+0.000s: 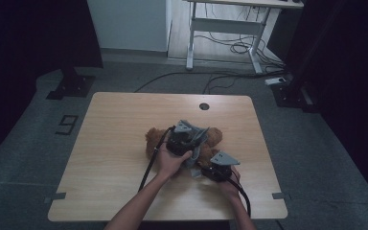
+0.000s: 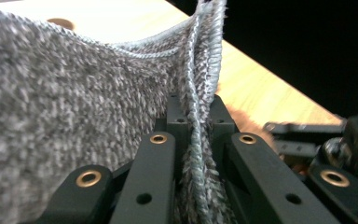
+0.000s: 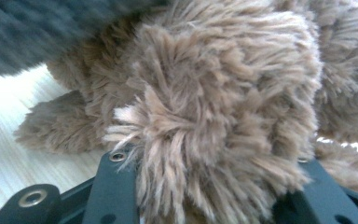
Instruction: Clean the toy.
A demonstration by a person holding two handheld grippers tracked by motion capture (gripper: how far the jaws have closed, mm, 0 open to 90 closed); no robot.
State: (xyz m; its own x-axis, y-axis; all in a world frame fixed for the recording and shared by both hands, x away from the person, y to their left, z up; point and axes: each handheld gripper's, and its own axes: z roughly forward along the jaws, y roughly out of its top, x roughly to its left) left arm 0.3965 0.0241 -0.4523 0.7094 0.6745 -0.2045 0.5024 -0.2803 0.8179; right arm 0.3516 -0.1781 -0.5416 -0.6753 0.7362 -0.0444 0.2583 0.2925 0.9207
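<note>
Grey carpet surrounds the light wooden table [image 1: 124,143], and a white desk frame with loose cables stands behind it. Near the table's middle lies a brown, shaggy plush toy [image 1: 155,139], half covered by a grey knitted terry cloth [image 1: 199,139]. From the high view the left gripper [image 1: 184,139] sits over the toy with the cloth bunched around its tip, while the right gripper [image 1: 211,168] is low at the toy's near side; how the jaws stand cannot be told from up there. The left gripper view settles one: its black jaws are clamped tight on a folded edge of the grey cloth [image 2: 198,116], which hangs stretched above the tabletop (a round cable hole shows beyond it). The right gripper view gives the other: its jaws are partly apart with a thick tuft of the brown plush [image 3: 223,116] pressed between them, the toy resting on the table.
</note>
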